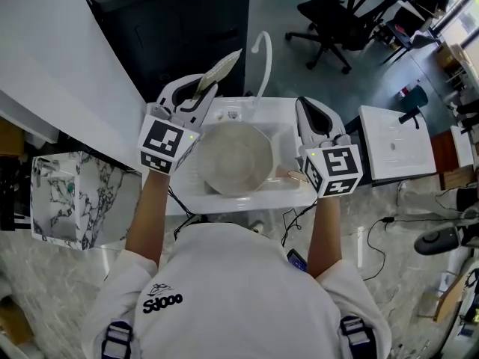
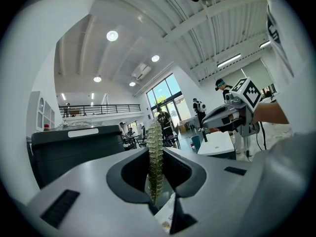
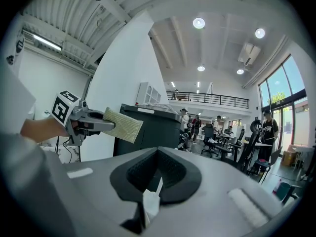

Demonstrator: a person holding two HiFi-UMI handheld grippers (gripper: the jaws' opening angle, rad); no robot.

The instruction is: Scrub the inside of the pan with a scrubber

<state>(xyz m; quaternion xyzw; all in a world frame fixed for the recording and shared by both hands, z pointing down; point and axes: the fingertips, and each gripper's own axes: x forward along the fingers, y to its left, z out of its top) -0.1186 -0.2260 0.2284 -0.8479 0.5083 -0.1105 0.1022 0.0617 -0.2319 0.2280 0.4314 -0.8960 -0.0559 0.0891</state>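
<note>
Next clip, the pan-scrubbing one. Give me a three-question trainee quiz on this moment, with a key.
1. Multiple choice: what is between the jaws of the left gripper?
A) a cloth rag
B) the scrubber
C) nothing
2. True or false: the scrubber is pressed against the inside of the pan.
3. Fill in the blank: the pan sits in the white ____.

Key
1. B. The jaws are shut on it, and it is seen edge-on.
2. False. It is held up, apart from the pan.
3. sink
</note>
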